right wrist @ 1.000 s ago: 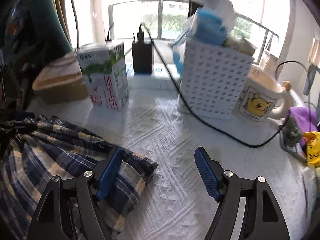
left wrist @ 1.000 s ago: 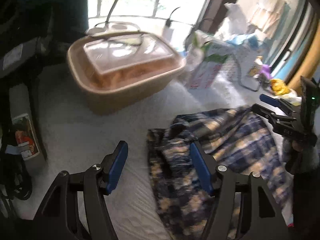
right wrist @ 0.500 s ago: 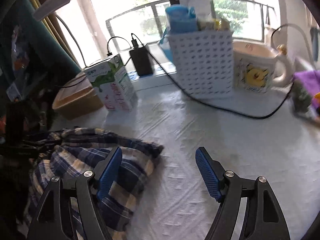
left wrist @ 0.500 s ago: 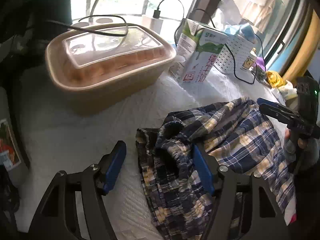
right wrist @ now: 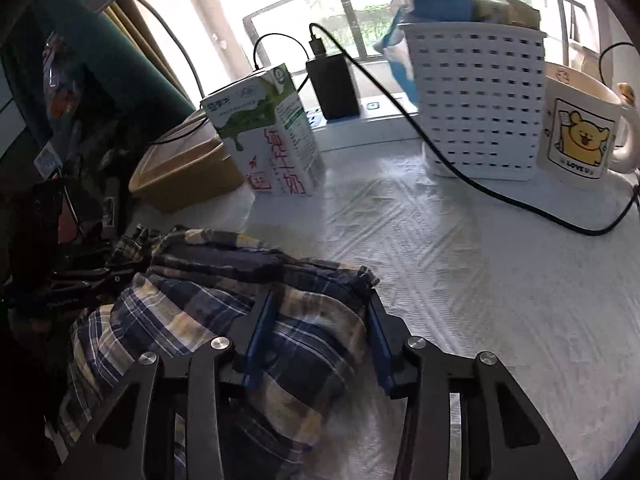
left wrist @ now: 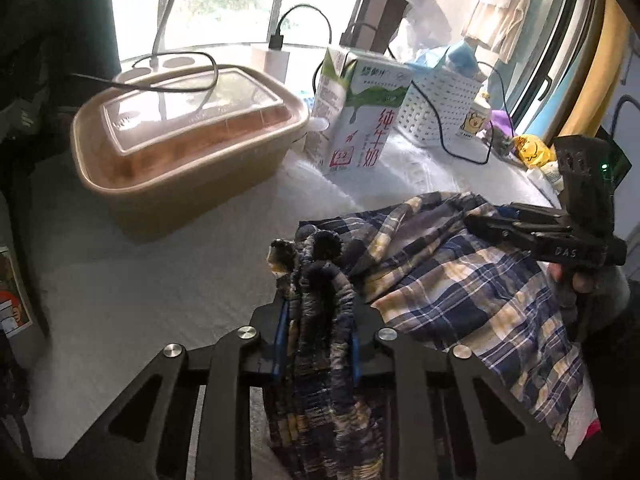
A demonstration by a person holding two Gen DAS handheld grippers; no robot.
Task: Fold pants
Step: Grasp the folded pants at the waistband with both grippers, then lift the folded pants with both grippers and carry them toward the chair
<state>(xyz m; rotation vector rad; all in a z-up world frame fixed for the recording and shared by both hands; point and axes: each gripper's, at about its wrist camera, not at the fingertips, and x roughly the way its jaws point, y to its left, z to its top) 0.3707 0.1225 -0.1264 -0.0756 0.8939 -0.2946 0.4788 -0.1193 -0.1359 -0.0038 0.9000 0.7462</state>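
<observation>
Blue, white and yellow plaid pants lie crumpled on the white textured tablecloth. My left gripper is closing; its blue pads squeeze a bunched, gathered edge of the pants that stands up between them. In the right wrist view, my right gripper is also closing, with a fold of the pants filling the gap between its pads at the cloth's right end. The right gripper also shows at the far side of the pants, with a hand behind it.
A tan lidded container and a milk carton stand behind the pants. Farther right are a white perforated basket, a bear mug and a black cable across the cloth. A black charger sits at the window.
Both grippers went from wide open to closed around the plaid fabric. The left now pinches the bunched edge; the right has dropped onto the right end of the pants.
</observation>
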